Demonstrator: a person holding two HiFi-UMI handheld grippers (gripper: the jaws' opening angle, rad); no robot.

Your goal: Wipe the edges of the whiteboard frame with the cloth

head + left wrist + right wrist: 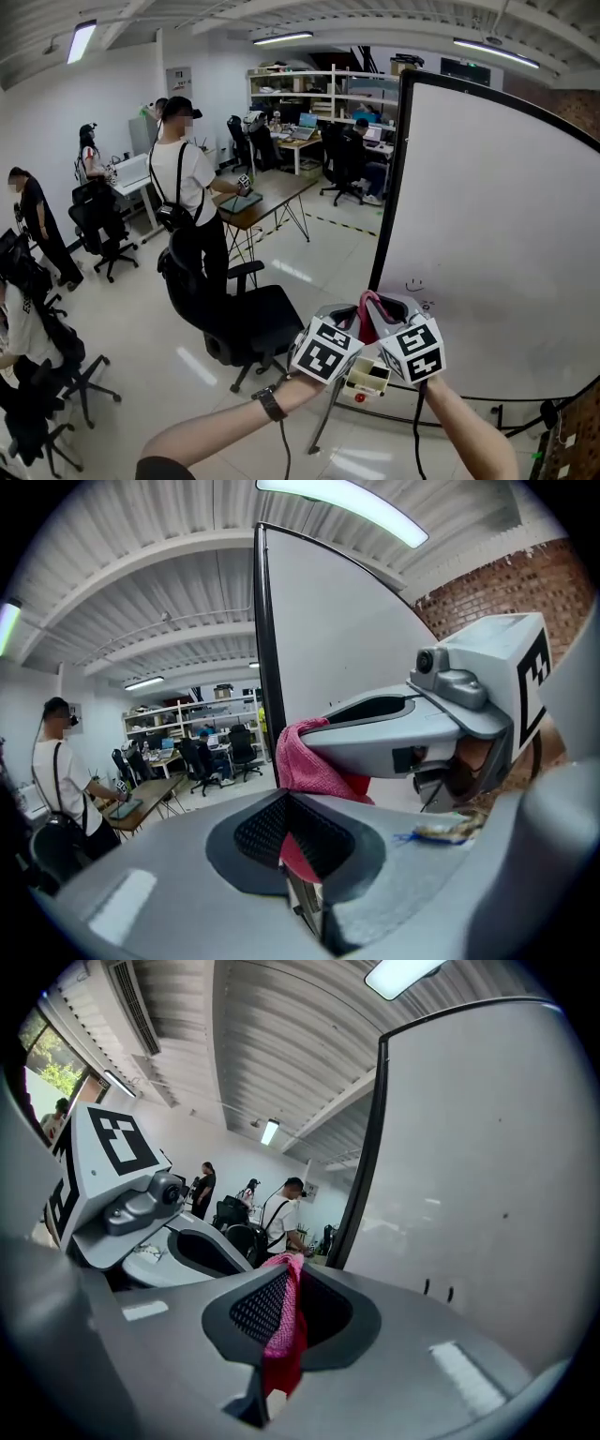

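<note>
We hold the pink cloth between both claws. The left gripper has its jaws closed down on one end, the fabric showing in the slit between them. The right gripper is likewise pinched shut on the other end, so the cloth bunches up between the two tips, which sit close together.

The whiteboard frame stands just ahead of both claws. Its black left upright rises a little beyond the tips and the board face spreads to the right of it. We cannot tell whether the cloth touches the upright yet.

We judge this as the approach, with wiping not yet under way. Next we need to press the cloth forward onto the upright and run it along the edge, keeping both grips firm.
</note>
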